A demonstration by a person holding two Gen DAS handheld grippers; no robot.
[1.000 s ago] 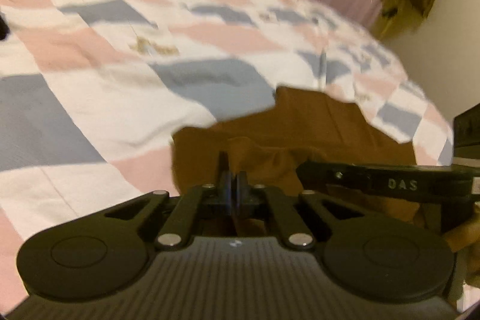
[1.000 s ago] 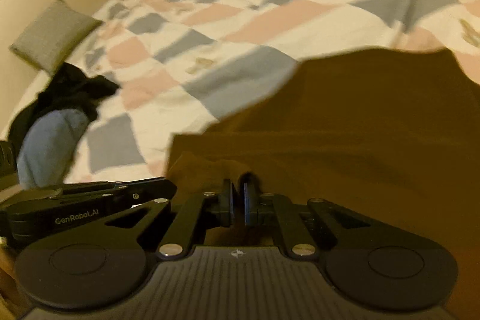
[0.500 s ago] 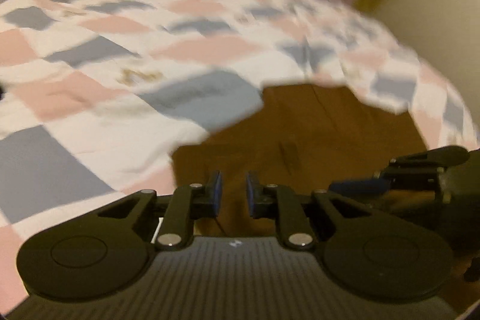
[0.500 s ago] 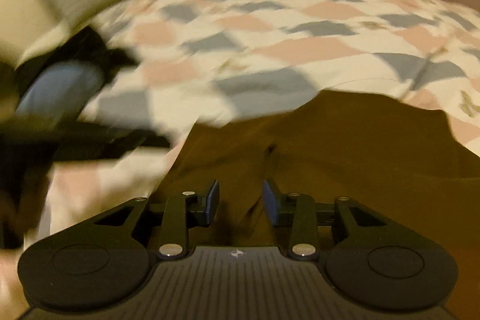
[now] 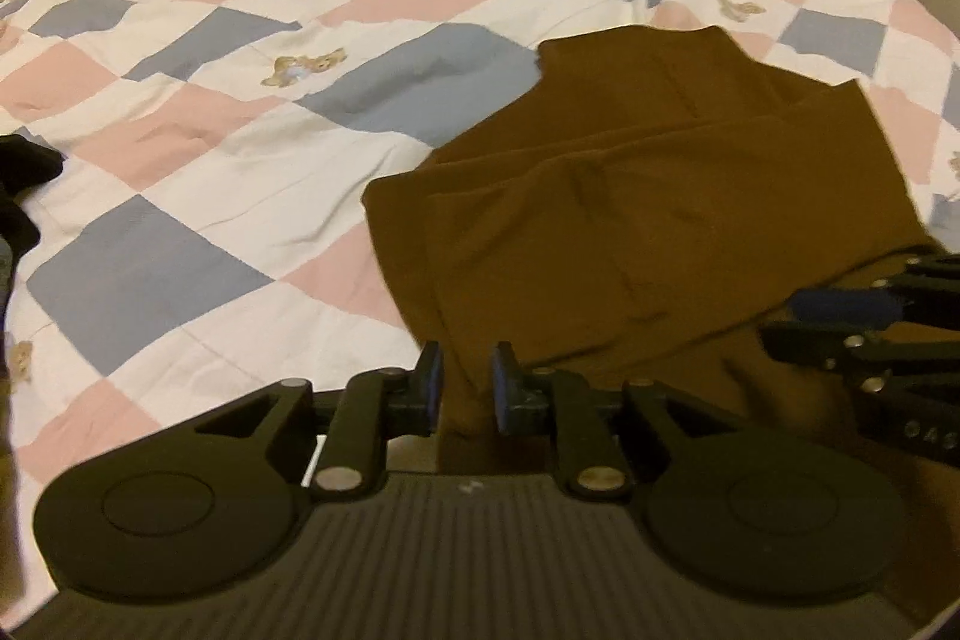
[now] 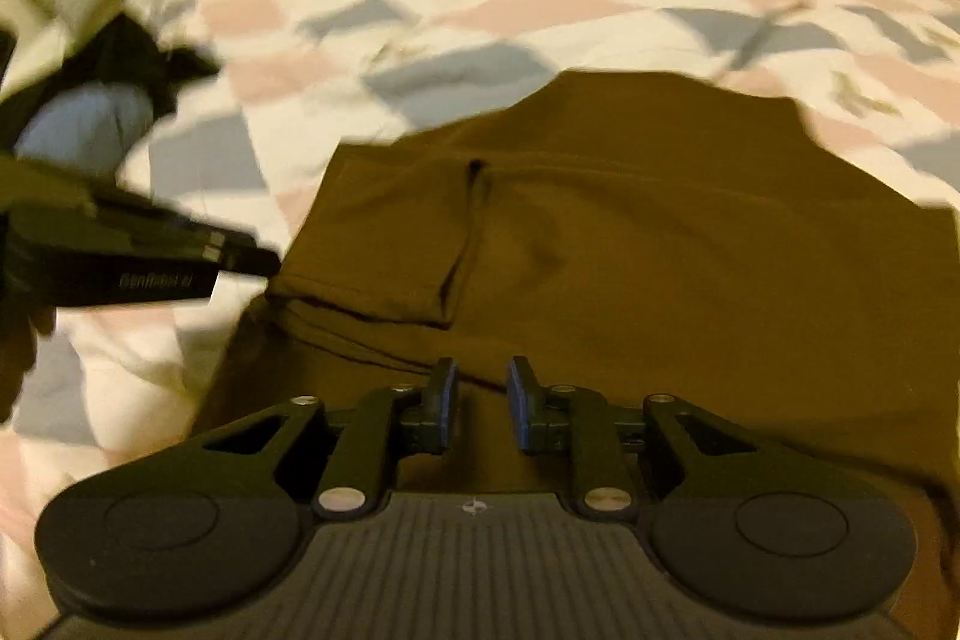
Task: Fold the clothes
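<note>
Across the quilt at frame center the brown garment is lying; I'm seeing left gripper fingers apart around a fold, right gripper fingers opening above it.

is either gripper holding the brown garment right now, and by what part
Neither. The left gripper and right gripper stand open, pads clear of the brown garment; the right's jaws are opening.
</note>
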